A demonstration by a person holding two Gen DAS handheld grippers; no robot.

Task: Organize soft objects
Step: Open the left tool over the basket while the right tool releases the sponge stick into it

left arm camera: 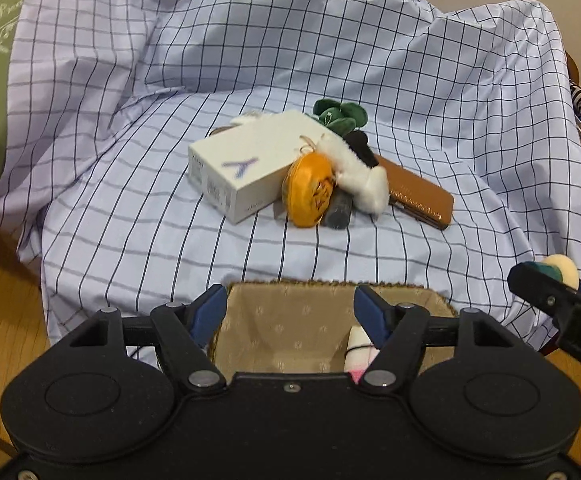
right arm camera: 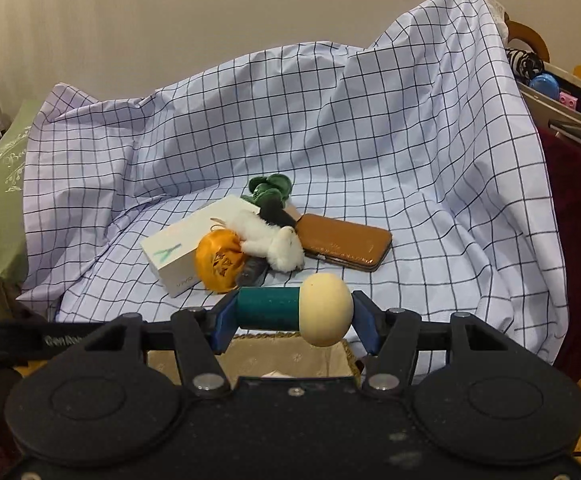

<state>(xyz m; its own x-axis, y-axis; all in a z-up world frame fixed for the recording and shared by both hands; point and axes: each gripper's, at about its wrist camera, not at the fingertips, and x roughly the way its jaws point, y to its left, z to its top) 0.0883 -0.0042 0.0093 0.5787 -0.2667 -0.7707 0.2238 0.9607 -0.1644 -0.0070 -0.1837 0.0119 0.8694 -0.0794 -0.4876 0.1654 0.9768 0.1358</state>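
teal-and-cream mushroom toy (right arm camera: 294, 309) pinched sideways in the right gripper (right arm camera: 290, 312) over the lined basket (right arm camera: 290, 354), probably for dropping in. left gripper (left arm camera: 290, 312) spread, empty above it.

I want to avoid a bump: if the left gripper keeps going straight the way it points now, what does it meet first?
Most likely the lined basket right under the left gripper, its fabric inside or the pale item there. Depth is hard to judge.

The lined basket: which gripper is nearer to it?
Left. The left gripper hangs right over the basket, jaws open and empty. The right gripper, shut on a teal-and-cream mushroom toy, sits beside it at the basket's right edge.
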